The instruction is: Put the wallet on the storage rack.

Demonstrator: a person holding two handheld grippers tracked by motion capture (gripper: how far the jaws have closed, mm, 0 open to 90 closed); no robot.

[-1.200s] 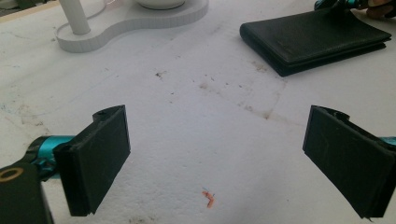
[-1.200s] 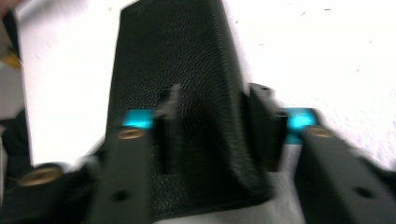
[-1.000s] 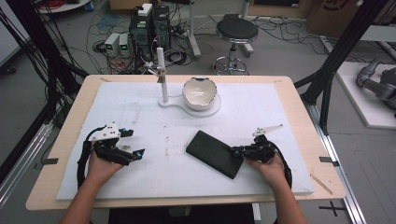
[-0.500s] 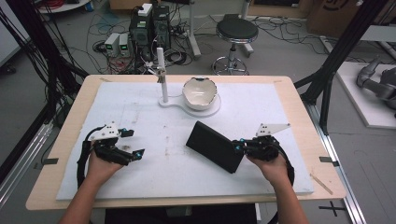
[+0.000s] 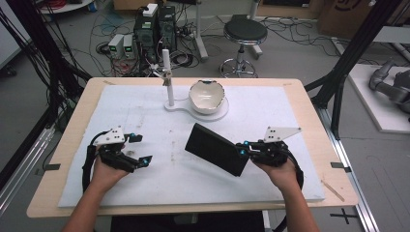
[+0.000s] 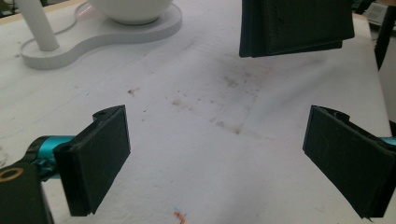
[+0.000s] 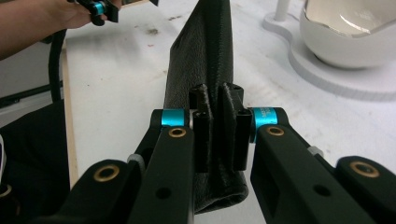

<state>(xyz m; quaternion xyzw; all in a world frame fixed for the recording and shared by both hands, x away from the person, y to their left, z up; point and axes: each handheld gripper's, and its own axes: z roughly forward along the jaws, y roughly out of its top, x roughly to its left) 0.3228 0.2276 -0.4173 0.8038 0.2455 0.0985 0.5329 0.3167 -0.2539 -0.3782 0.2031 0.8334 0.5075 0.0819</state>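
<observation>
The black leather wallet (image 5: pixel 217 149), clamped at its near-right end by the right gripper (image 5: pixel 243 149), hangs tilted above the white mat (image 5: pixel 145 116), right of centre. It looks light, soft and slightly grippy, so a pinch at the folded edge should hold. Its long axis runs far-left to near-right. The left gripper (image 5: pixel 140 150) rests wide open and empty, near left.
</observation>
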